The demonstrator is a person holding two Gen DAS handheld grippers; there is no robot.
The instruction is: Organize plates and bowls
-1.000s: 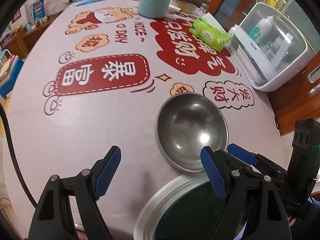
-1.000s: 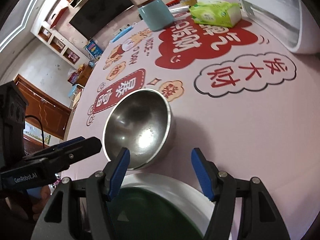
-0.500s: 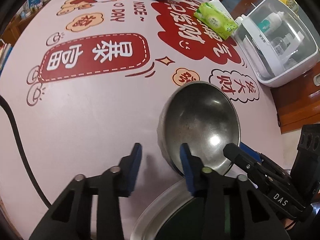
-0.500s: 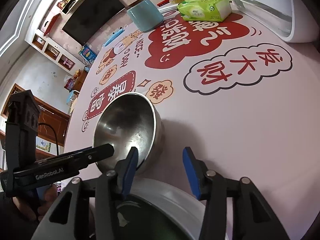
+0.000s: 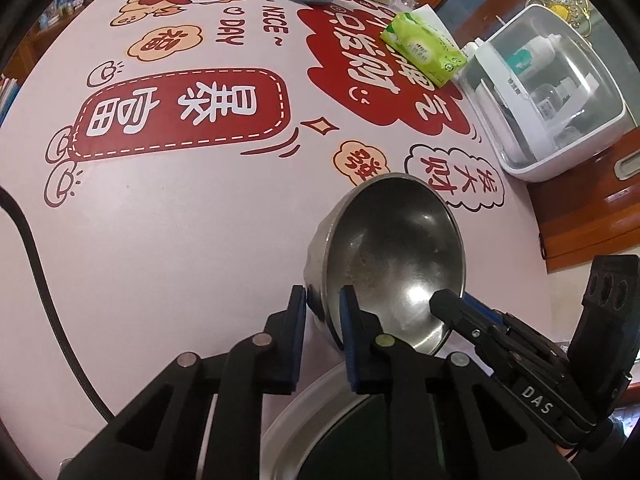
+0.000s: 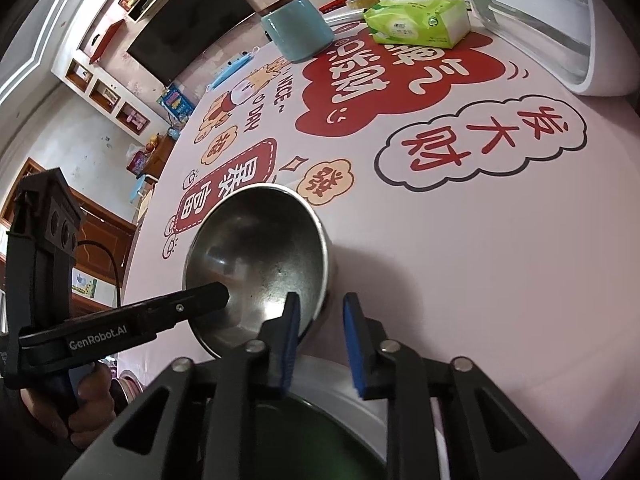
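A steel bowl [image 5: 396, 256] sits near the table's front edge, tilted up on its left side; it also shows in the right wrist view [image 6: 256, 256]. My left gripper [image 5: 323, 312] is shut on the bowl's left rim, one finger inside and one outside. My right gripper [image 6: 318, 316] straddles the bowl's right rim with a gap still showing between its blue pads [image 6: 352, 328]; whether it grips is unclear. A white plate with a dark green centre [image 5: 312, 408] lies just below both grippers, and it shows in the right wrist view [image 6: 352, 396].
The pink tablecloth [image 5: 180, 220] has red printed characters. At the back stand a teal jar [image 6: 298, 32] and a green tissue pack [image 5: 422, 50]. A white lidded box [image 5: 552, 92] stands at the right edge. A black cable [image 5: 48, 296] runs on the left.
Both grippers closed in on the bowl from wide open. The left one clamped the left rim and the bowl tipped up on that side. The right jaws narrowed around the right rim.
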